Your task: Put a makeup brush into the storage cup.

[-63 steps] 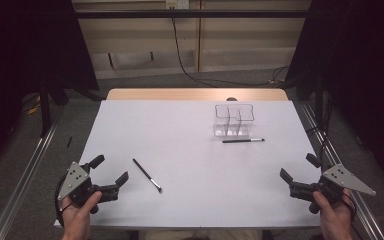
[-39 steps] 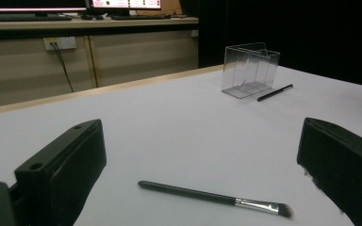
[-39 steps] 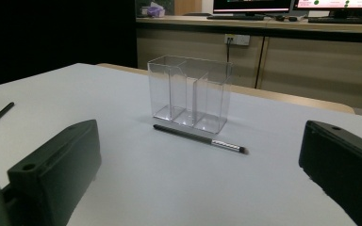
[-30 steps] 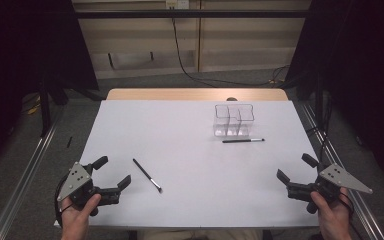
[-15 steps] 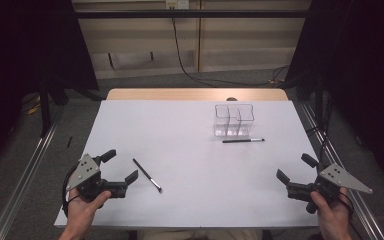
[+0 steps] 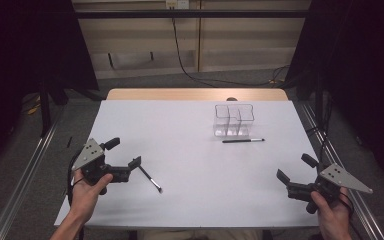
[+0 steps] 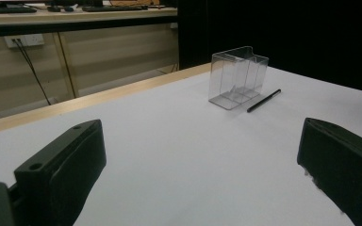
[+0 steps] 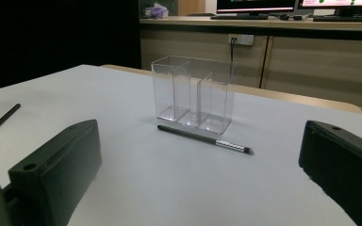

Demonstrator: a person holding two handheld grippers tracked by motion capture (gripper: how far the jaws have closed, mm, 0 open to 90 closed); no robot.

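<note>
Since the earlier high view, the left gripper (image 6: 128, 156) has travelled away from the worktop's (image 6: 190, 170) near-left corner toward the near brush (image 6: 149, 179); the right gripper (image 6: 294, 168) has barely shifted near the near-right corner. High view: the left gripper's fingers (image 6: 134, 162) are spread apart and hold nothing, one of them at the handle end of the near brush, which lies flat and slants toward the near edge; whether finger and handle touch cannot be told at this angle. The right gripper's fingers (image 6: 282, 176) are likewise spread and empty, well apart from any object. A clear organizer (image 6: 234, 120) stands upright toward the far-right part of the worktop, and a second brush (image 6: 243, 140) lies flat just beside its near wall, parallel to it.

Left gripper view: the organizer (image 7: 238, 76) and second brush (image 7: 264, 100) appear beyond the open fingers (image 7: 61, 165). Right gripper view: three compartments of the organizer (image 8: 194, 93) are resolved, all empty, and the second brush (image 8: 202, 139) shows a silver ferrule and dark tip, details lost in the high view; the near brush's (image 8: 0, 122) handle shows at the left margin.
</note>
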